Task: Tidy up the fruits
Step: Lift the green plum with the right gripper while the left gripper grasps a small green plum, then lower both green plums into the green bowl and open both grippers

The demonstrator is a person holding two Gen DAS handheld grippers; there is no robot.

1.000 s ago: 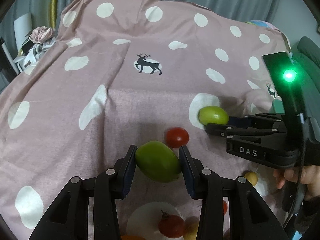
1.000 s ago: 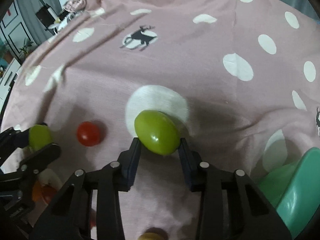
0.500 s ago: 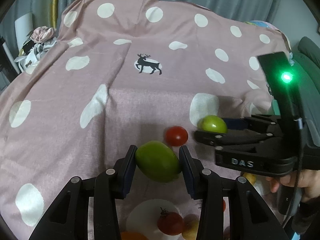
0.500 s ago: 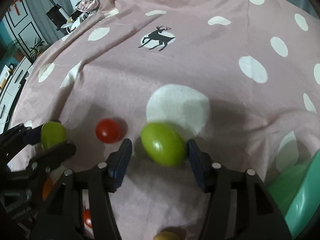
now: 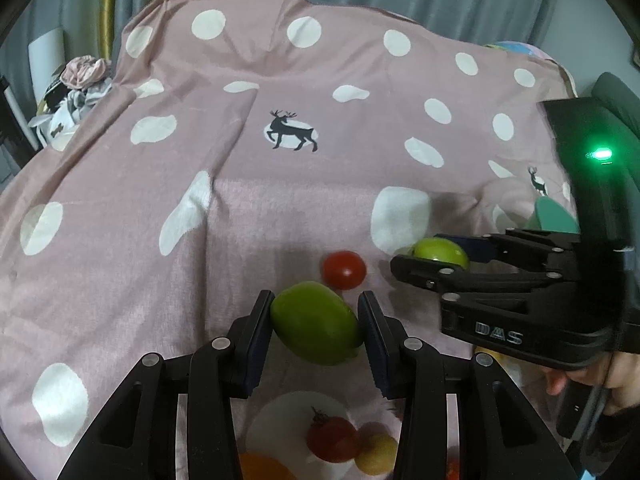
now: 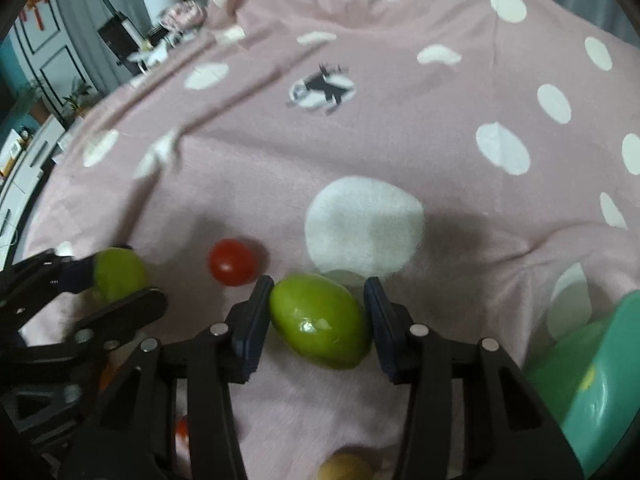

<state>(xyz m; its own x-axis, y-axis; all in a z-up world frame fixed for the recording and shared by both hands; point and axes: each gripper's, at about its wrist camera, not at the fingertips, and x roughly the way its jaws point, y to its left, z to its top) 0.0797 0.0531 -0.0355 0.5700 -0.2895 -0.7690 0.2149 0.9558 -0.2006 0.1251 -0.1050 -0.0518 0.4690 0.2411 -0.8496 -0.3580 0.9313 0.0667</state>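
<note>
- A pink blanket [image 5: 120, 208] with white dots and deer prints covers the surface.
- A teal bowl [image 6: 600, 384] sits at the right edge.
- The left gripper [image 5: 316, 322] is clamped on a green fruit [image 5: 316, 324], held off the blanket.
- The right gripper [image 6: 318, 316] has its pads close around a second green fruit [image 6: 320, 320]; whether they press it, I cannot tell.
- A red tomato [image 5: 344, 270] lies on the blanket between the two grippers.
</note>
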